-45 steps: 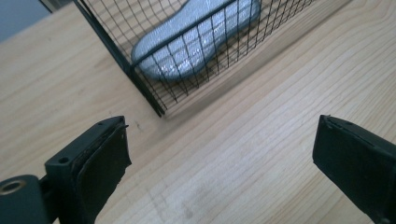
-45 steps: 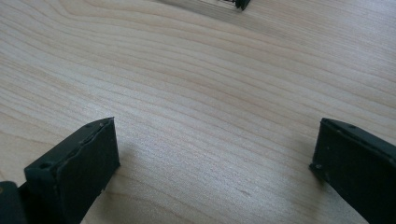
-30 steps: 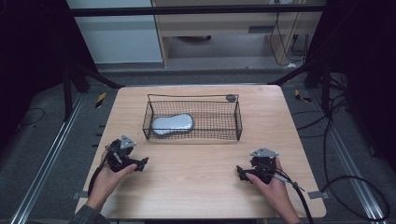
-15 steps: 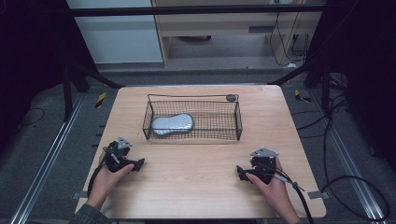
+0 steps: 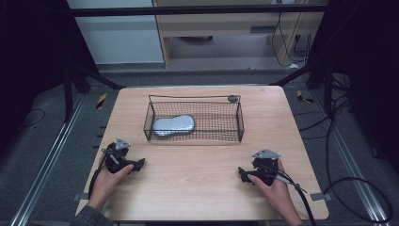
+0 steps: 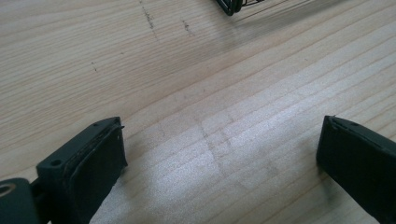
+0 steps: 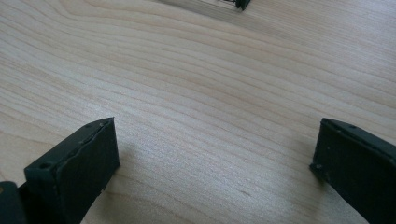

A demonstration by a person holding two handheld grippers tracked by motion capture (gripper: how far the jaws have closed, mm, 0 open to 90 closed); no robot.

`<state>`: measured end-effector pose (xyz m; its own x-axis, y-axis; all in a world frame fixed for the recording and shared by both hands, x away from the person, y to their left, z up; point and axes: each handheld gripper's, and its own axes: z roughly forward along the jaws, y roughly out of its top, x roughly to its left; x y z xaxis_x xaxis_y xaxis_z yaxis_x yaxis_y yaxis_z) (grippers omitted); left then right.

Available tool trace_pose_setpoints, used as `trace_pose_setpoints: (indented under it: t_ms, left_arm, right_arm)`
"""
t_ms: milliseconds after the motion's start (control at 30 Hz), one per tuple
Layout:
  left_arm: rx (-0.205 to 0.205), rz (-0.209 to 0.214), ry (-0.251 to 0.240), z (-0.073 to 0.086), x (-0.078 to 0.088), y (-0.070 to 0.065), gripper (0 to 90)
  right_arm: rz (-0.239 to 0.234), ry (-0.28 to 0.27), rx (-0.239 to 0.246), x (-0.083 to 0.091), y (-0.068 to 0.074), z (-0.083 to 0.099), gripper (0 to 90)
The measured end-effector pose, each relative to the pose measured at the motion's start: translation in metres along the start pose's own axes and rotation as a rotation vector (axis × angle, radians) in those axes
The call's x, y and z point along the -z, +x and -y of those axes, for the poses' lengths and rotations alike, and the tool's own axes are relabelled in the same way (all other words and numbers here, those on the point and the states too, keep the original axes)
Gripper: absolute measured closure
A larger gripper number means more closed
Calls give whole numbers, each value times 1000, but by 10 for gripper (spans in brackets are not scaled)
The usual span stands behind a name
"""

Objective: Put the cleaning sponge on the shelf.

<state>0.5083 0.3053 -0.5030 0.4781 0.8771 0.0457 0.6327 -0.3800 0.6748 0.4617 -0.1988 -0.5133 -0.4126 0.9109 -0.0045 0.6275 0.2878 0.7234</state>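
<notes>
A shiny silver pouch (image 5: 173,125) lies in the left end of the black wire basket (image 5: 240,123), long side across the table. The left gripper (image 5: 136,164) is nearer; its jaws have just been opening and hold nothing. The right gripper (image 5: 242,173) is wide open and empty too.

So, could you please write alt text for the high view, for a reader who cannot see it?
A black wire basket stands at the far middle of a wooden table, with a silver-grey oblong object lying in its left end. Nearer the camera, a person's hands rest on the table, the left gripper and right gripper pointing inward, both empty.
</notes>
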Motion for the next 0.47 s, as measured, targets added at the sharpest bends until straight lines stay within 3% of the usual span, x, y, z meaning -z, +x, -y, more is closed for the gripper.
trace_pose_setpoints:
  t_ms: [167,467]
  left_arm:
    - [22,18,-49,4,-3,3,0]
    - [23,18,-51,4,-3,3,0]
  right_arm:
    - [-1,1,-1,0,0,0,5]
    - [8,1,-9,-1,0,-1,3]
